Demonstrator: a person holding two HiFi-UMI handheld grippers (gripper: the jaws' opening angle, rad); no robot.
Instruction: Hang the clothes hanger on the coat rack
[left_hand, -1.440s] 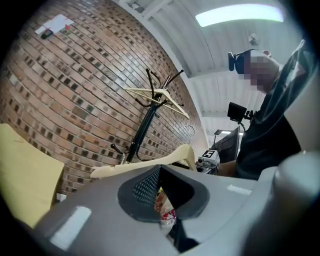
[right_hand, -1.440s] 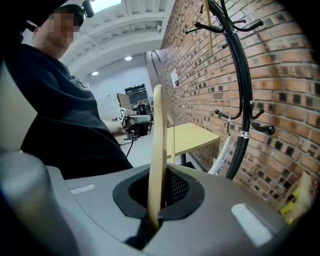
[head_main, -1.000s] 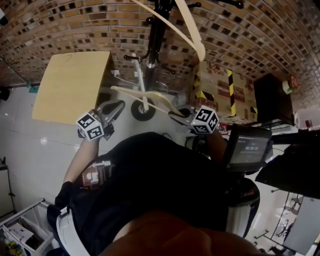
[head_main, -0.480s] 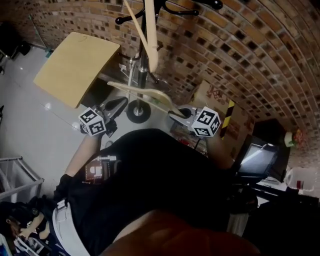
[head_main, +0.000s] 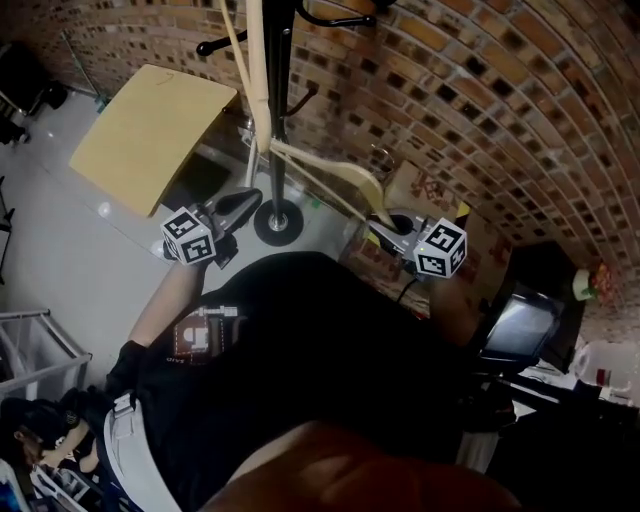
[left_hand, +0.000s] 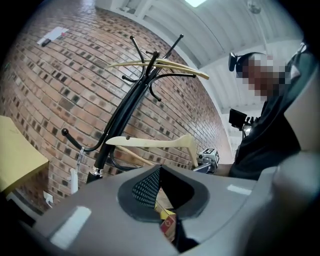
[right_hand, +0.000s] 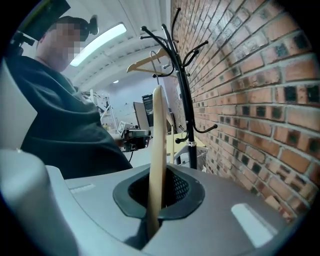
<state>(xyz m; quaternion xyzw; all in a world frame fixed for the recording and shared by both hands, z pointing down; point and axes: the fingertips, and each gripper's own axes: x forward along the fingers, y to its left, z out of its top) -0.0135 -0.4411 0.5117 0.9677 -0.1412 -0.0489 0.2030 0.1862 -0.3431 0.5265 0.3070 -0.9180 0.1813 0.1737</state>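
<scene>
A black coat rack (head_main: 277, 100) stands against the brick wall, seen also in the left gripper view (left_hand: 125, 110) and the right gripper view (right_hand: 183, 100). One cream wooden hanger (left_hand: 160, 65) hangs on its upper hooks. A second cream hanger (head_main: 330, 175) is level at waist height, its far end by the pole. My right gripper (head_main: 388, 220) is shut on its near end, and the wood (right_hand: 158, 150) runs up between the jaws. My left gripper (head_main: 244, 202) is left of the rack's base, shut on nothing, pointing at the rack (left_hand: 160, 172).
A tan board (head_main: 150, 135) leans left of the rack. The rack's round base (head_main: 278, 222) sits on the floor between the grippers. Cardboard boxes (head_main: 425, 190) stand by the wall at right, and a monitor (head_main: 515, 325) is farther right.
Both grippers have come closer to the rack. The held hanger has risen and its far end now reaches the pole. The head view has swung.
</scene>
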